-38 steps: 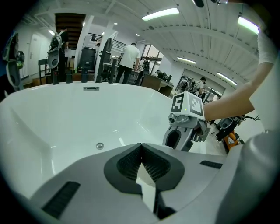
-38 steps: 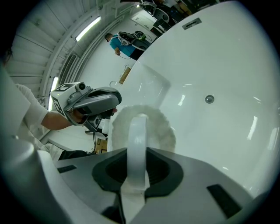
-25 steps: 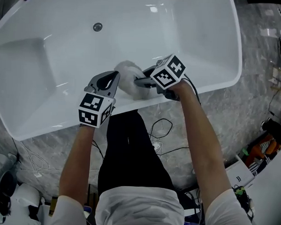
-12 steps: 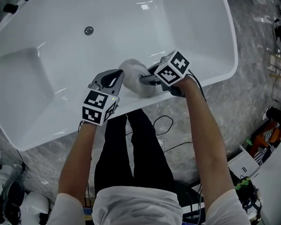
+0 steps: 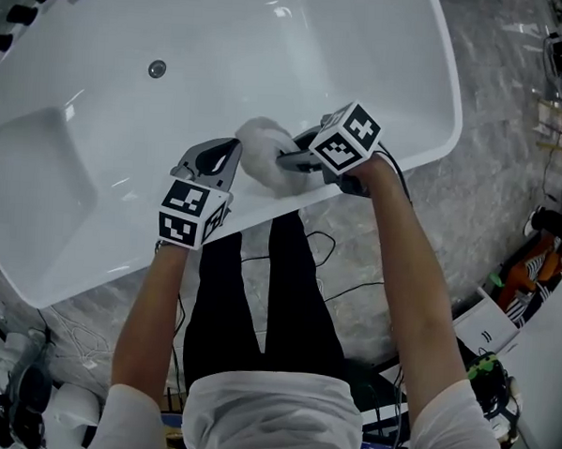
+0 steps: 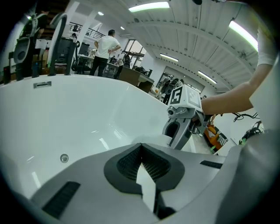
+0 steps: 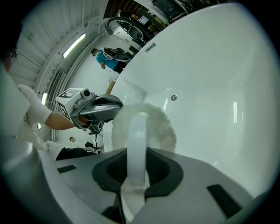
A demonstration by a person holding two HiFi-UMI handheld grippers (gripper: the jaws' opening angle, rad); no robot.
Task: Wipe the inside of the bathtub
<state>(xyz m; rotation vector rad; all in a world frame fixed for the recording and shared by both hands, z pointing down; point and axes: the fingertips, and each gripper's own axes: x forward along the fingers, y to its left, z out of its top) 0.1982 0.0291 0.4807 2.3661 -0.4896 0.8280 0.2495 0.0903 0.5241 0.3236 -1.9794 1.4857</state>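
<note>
The white bathtub (image 5: 426, 151) fills the upper head view, its drain (image 5: 157, 69) at the far left. My right gripper (image 5: 286, 159) is shut on the white handle (image 7: 137, 140) of a fluffy white wiping pad (image 5: 262, 145), which rests against the inner near wall just below the rim. In the right gripper view the pad (image 7: 164, 127) stands straight ahead, with the drain (image 7: 173, 97) beyond it. My left gripper (image 5: 228, 150) hangs just left of the pad, jaws together with nothing in them. From its own view the left gripper (image 6: 141, 146) faces the tub interior and the right gripper (image 6: 183, 120).
Black cables (image 5: 326, 259) lie on the marble floor beside the person's legs. Boxes and clutter (image 5: 532, 270) stand at the right edge. An overflow plate (image 6: 42, 84) sits on the far tub wall. A person (image 6: 106, 48) stands in the background workshop.
The head view has shifted, so the tub and drain sit further left. Both grippers and the pad stay together at the near rim, hardly moved.
</note>
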